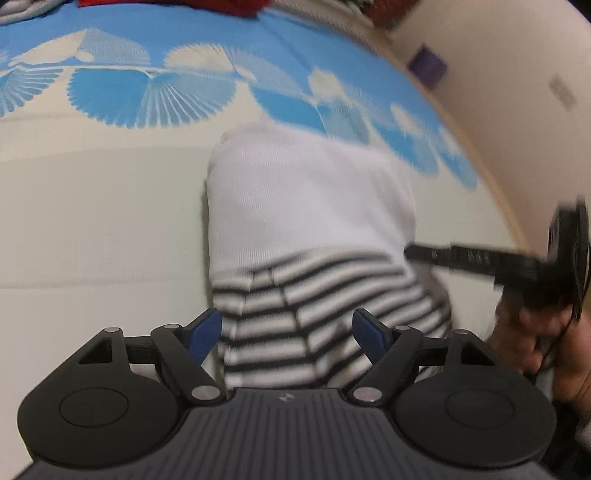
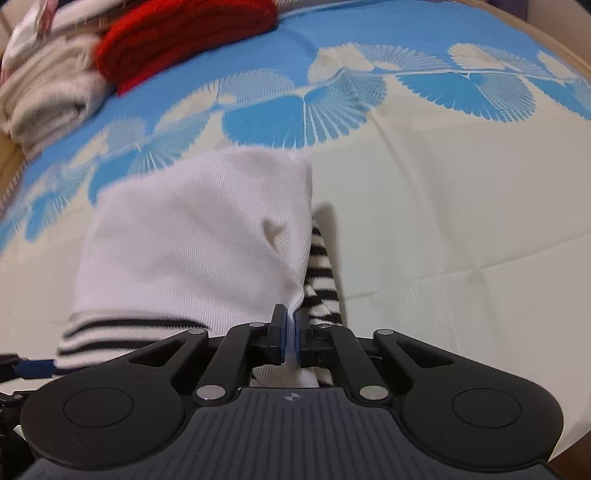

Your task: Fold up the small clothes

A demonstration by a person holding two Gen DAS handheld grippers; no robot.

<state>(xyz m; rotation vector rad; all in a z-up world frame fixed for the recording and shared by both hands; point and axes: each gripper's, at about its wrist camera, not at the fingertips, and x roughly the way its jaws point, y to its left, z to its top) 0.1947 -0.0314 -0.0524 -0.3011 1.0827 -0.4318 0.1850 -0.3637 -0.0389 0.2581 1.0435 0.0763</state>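
Observation:
A small garment (image 1: 306, 229), white with black-and-white stripes at its near end, lies on a cream and blue patterned cloth (image 1: 92, 206). It also shows in the right wrist view (image 2: 192, 243). My left gripper (image 1: 287, 338) is open, its blue pads on either side of the striped near edge. My right gripper (image 2: 291, 332) is shut on the garment's white right-hand edge, with a striped part hanging beside it. The right gripper also shows in the left wrist view (image 1: 410, 253), at the garment's right side.
Folded clothes are piled at the far left: a red knit (image 2: 184, 33) and beige and white pieces (image 2: 48, 92). The patterned cloth (image 2: 461, 184) stretches out to the right. A pale wall (image 1: 517, 74) rises at the far right.

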